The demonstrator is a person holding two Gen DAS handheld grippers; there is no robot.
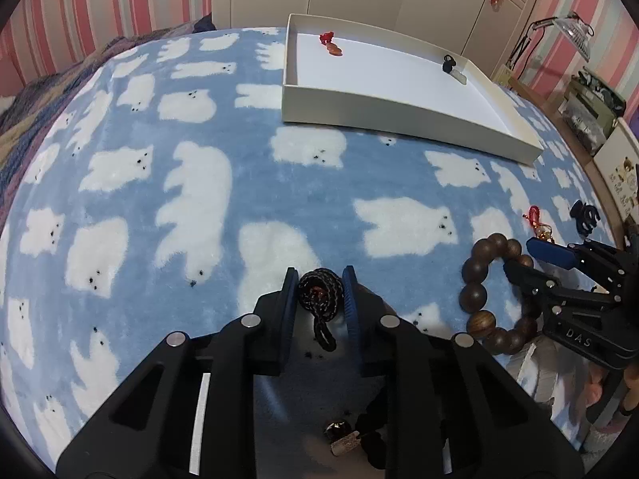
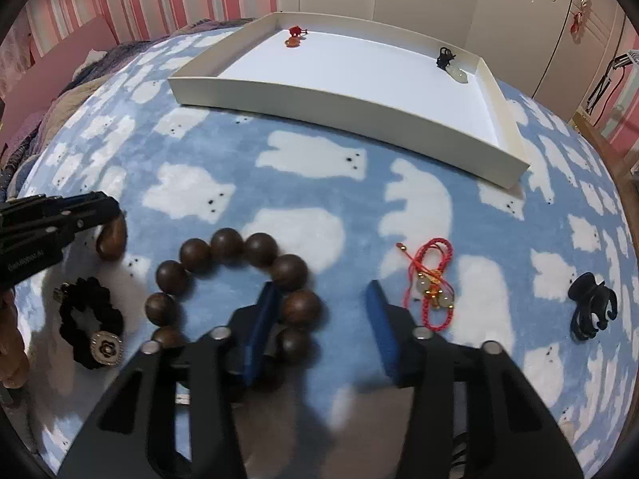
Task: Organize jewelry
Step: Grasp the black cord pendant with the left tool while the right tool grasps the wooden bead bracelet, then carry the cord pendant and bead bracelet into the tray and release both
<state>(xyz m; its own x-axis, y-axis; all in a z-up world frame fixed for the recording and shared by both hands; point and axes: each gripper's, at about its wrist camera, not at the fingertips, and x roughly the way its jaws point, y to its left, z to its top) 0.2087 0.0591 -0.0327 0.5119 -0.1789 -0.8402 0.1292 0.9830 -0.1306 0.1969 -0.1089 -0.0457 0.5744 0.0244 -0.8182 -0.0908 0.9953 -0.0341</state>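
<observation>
Left gripper [image 1: 319, 299]: nearest the lens in the left wrist view, bottom centre of frame; we read its blue pads as narrowed onto a coiled black cord [image 1: 320, 293], one pad on each side, a loose tail hanging toward the frame bottom.
Right gripper [image 2: 321, 311]: bottom centre of the right wrist view; we see its fingers apart, nothing pinched. Left pad sits inside the ring of the wooden bead bracelet [image 2: 235, 283], right pad outside it, so the ring's right-hand arc lies between them.
Bracelet lie: flat on the blue bear blanket [image 2: 359, 207], lower left of centre.
Red cord charm [image 2: 431, 283]: just beside the right pad, outer side, apart from the beads.
White tray [image 2: 343, 95]: upper centre, well apart from both grippers; two small pieces already lie at its far corners.
Judgement: we expect both loads to travel up-frame to the tray.
</observation>
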